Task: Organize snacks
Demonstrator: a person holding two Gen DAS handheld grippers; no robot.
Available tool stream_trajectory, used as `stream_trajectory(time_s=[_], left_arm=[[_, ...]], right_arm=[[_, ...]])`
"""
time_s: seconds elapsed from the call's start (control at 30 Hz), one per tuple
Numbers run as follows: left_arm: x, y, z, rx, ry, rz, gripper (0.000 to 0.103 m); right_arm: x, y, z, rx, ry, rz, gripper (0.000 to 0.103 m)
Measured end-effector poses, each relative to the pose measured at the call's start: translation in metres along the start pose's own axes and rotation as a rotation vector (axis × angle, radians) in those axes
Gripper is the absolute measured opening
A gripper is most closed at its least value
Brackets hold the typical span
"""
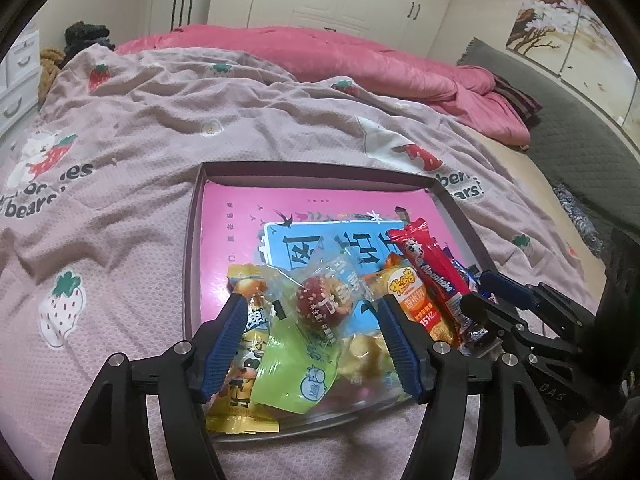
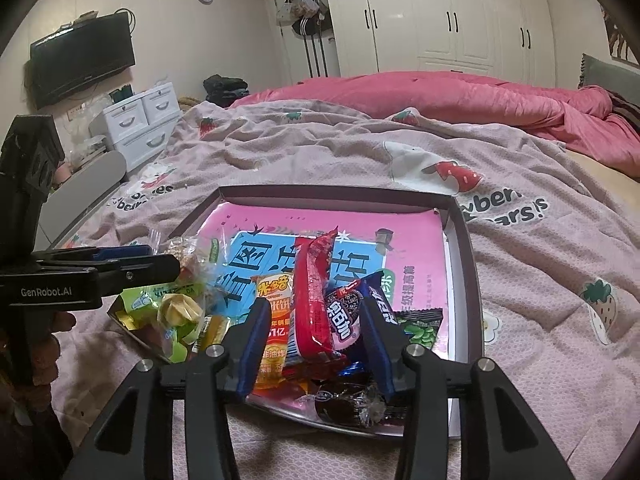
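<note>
One shallow box holds roughly ten wrapped snacks heaped at its near edge; two grippers.

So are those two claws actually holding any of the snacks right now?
No, as far as I can tell. The left gripper stands open around the clear-wrapped red candy; the right gripper straddles the red stick pack without pressing.

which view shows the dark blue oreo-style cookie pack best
The right wrist view. There the dark blue cookie pack lies in the tray, right of the red stick pack, between the right gripper's fingers, its printing readable. In the left wrist view only a blue sliver shows behind the right gripper's fingers.
</note>
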State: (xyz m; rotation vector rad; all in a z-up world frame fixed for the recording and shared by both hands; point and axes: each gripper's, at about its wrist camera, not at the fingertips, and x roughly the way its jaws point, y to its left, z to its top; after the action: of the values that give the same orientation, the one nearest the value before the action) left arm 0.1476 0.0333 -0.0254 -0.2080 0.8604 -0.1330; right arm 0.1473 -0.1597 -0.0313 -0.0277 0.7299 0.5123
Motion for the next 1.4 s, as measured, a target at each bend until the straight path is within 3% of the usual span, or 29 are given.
stream_trajectory(time_s=[0.13, 0.4, 0.67, 0.83, 0.97, 1.4], left_arm=[[-0.005, -0.002, 0.001, 0.004, -0.009, 0.006, 0.072], [-0.02, -0.009, 0.0, 0.021, -0.03, 0.017, 0.075], [-0.04, -0.014, -0.003, 0.026, -0.058, 0.044, 0.076], [-0.055, -0.018, -0.009, 0.033, -0.065, 0.051, 0.079], [-0.065, -0.021, -0.016, 0.041, -0.066, 0.057, 0.079], [-0.09, -0.022, -0.048, 0.027, -0.012, 0.048, 0.079]], right_arm=[[-0.006, 0.001, 0.001, -0.002, -0.02, -0.006, 0.047], [-0.025, 0.011, 0.003, -0.041, -0.066, -0.046, 0.063], [-0.045, 0.021, 0.001, -0.063, -0.098, -0.09, 0.071], [-0.059, 0.019, 0.001, -0.02, -0.117, -0.105, 0.076], [-0.074, 0.016, -0.001, 0.038, -0.127, -0.1, 0.086], [-0.107, 0.03, -0.025, 0.088, -0.098, -0.119, 0.09]])
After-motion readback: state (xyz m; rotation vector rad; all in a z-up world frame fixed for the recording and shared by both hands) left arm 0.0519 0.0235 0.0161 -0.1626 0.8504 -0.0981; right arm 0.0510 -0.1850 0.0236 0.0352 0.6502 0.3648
